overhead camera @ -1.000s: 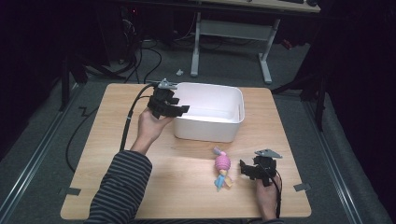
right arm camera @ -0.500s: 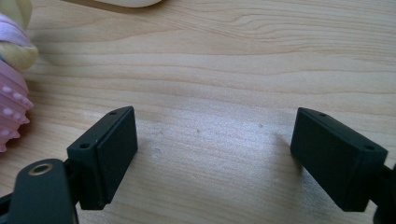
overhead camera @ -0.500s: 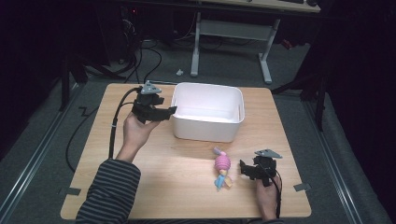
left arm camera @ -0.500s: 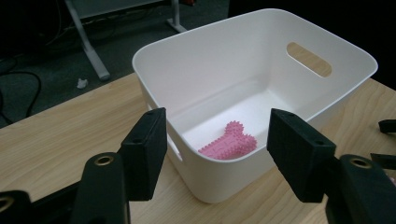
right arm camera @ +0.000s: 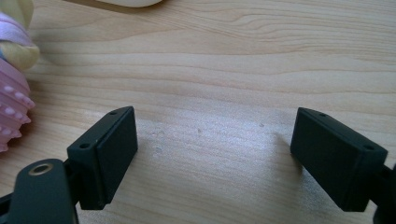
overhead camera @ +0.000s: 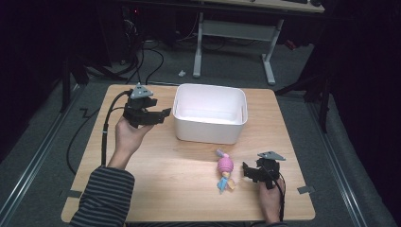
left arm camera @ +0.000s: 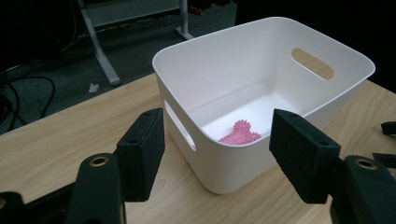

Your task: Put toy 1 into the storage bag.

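Table point(overhead camera: 156, 189): light wood, forearms coming in from the near edge.

White tub point(overhead camera: 209, 113), far centre of the table, upright, handle slots in its end walls. From the left gripper view I see a small pink knobbly piece point(left arm camera: 240, 133) lying on its floor.

My left hand point(overhead camera: 127, 137), sleeve striped, is raised over the left part of the table, just left of the tub. The left gripper point(overhead camera: 158, 116) points right toward the tub's left wall and stands clear of it. Its jaws have just been opening; they stand wide with nothing between them, the tub's near corner showing through the gap.

My right hand point(overhead camera: 269, 198) rests low at the near right. The right gripper point(overhead camera: 246, 171) points left, jaws spread wide over bare wood, gripping nothing.

Pink toy point(overhead camera: 224, 169), with yellow and blue bits, lies on the table just left of the right gripper, near of the tub, not touched by either jaw.
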Demonstrator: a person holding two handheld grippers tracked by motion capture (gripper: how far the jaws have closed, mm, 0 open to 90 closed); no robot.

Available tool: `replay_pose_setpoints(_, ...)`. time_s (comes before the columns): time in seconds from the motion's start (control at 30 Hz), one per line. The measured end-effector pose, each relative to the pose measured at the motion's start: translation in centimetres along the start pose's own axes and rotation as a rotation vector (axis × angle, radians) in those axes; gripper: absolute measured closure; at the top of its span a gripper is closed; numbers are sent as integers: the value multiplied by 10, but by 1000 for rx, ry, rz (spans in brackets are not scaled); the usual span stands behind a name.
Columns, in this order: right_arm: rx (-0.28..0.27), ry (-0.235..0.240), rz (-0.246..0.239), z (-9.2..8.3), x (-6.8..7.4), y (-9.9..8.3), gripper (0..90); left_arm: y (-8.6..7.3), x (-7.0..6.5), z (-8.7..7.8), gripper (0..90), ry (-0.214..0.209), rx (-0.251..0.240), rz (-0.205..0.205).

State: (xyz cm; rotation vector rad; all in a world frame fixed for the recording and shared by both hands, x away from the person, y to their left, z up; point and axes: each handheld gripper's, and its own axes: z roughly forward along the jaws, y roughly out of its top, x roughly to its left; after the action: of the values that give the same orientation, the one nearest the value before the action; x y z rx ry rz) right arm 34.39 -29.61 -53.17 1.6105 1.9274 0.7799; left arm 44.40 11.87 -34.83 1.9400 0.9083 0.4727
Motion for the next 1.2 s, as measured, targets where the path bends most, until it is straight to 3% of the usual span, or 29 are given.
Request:
replay_pose_setpoints(0.27,0,0,1,0,1,0,148,-10,4,-10,349,-1,-5,-25)
replay_pose_setpoints(0.53,1,0,1,0,1,0,148,-24,3,-20,332,19,6,-21)
replay_pose_setpoints(0.87,1,0,0,-1,1,0,148,-43,4,-27,328,15,2,-41)
replay_pose_setpoints(1.2,0,0,-4,0,1,0,148,-57,5,-35,326,46,11,-37)
